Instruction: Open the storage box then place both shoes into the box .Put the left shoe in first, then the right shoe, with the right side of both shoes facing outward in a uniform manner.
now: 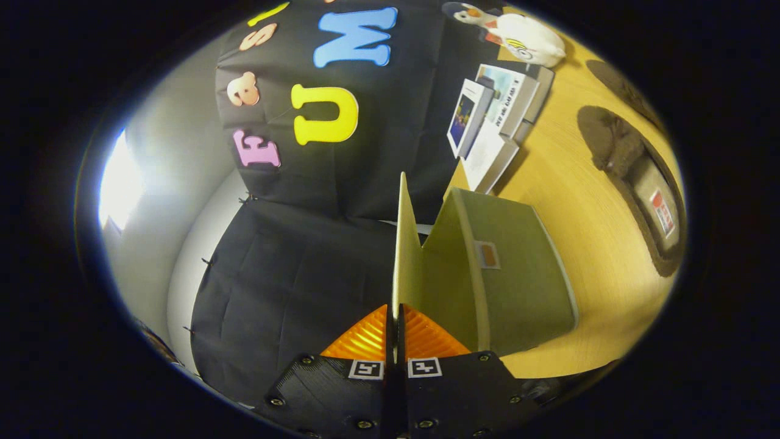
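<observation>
Tool (395, 334) clamping box lid (404, 244); books (496, 125), slippers (634, 177) beyond.

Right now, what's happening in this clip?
The hand-held gripper has its orange fingers shut on the edge of the storage box's lid, which stands swung open from the green box. Both brown shoes lie on the wooden table beyond, not yet in the box.

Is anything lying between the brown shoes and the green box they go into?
Nothing visible: bare table separates the nearer shoe from the box. The claw is shut on the box's lid, holding it open.
</observation>
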Demonstrator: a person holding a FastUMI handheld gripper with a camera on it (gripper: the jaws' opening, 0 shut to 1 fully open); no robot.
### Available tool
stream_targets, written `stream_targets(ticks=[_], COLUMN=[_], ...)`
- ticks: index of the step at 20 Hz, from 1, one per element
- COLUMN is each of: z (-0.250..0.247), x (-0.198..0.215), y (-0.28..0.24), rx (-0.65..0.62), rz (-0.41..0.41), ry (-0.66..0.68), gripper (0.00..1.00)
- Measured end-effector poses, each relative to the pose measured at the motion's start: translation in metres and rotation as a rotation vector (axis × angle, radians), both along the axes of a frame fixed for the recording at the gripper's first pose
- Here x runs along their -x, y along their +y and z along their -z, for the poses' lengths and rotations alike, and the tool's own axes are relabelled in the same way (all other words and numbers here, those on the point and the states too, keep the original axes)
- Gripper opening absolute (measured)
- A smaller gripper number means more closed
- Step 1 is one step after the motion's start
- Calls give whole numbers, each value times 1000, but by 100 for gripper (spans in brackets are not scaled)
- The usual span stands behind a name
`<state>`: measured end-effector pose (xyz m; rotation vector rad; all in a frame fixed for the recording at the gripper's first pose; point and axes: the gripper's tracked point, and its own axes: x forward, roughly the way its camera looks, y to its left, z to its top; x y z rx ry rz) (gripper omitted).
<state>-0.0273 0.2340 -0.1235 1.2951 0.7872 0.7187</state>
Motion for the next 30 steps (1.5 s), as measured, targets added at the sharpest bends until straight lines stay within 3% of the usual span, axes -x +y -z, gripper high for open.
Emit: stream_targets(ticks=[13, 22, 27, 28, 30], z=[-86, -100, -91, -90, -88], x=[1, 11, 21, 21, 25], y=[82, 163, 211, 218, 233], rx=[162, 386, 460, 480, 503], rz=[-89, -156, -230, -251, -292], ry=[-204, -363, -393, -411, -449], gripper=[0, 0, 0, 5, 5])
